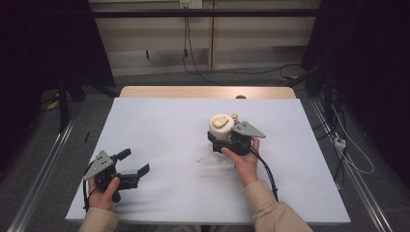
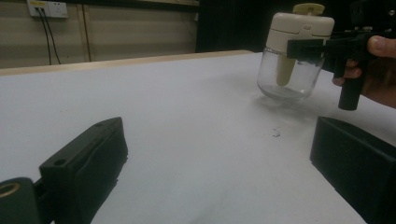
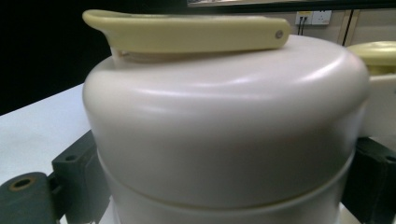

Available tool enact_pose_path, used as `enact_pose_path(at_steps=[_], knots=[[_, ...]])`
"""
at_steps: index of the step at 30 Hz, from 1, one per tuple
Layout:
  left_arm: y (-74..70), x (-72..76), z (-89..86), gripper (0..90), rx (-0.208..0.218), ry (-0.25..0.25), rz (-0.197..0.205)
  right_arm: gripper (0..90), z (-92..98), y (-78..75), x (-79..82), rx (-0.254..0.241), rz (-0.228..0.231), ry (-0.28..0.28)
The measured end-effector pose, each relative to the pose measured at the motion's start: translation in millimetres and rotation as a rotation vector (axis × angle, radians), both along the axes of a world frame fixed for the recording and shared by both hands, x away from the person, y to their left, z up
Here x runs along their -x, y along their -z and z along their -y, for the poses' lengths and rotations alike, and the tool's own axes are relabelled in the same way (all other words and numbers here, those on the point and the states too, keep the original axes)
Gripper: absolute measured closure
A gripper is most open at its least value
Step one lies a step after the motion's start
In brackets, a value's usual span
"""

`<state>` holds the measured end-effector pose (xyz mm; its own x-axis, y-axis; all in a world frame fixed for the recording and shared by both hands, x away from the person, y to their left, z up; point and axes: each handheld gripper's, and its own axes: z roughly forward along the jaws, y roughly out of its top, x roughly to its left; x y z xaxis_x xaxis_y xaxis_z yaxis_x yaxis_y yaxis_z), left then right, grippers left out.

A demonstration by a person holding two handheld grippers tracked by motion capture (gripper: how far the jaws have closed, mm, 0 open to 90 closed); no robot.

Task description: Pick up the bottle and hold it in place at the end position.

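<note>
Two grippers working: right gripper (image 1: 227, 140) clamping the jar (image 2: 292, 70) below its cream lid (image 3: 224, 126); left gripper (image 1: 133, 164) gaping, holding nothing.

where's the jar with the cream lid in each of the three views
High view: the jar stands right of centre on the white table, at the right gripper.
Left gripper view: upper right, its clear glass body under the cream lid, the right gripper's jaws on either side of the lid.
Right gripper view: the lid sits close up between the jaws.
Shared landmark: the yellow lever on top.
</note>
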<state>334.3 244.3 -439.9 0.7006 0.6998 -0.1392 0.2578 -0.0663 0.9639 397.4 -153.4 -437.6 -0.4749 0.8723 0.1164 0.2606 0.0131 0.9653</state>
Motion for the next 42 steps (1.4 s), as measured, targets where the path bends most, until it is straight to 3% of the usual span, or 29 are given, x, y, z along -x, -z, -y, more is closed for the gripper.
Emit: enact_pose_path(at_steps=[42], knots=[[0.4, -0.5, -0.7, 3.3, 0.000, -0.001, 0.002, 7.1, -18.9, 2.8, -17.0, 0.007, 0.005, -0.019]])
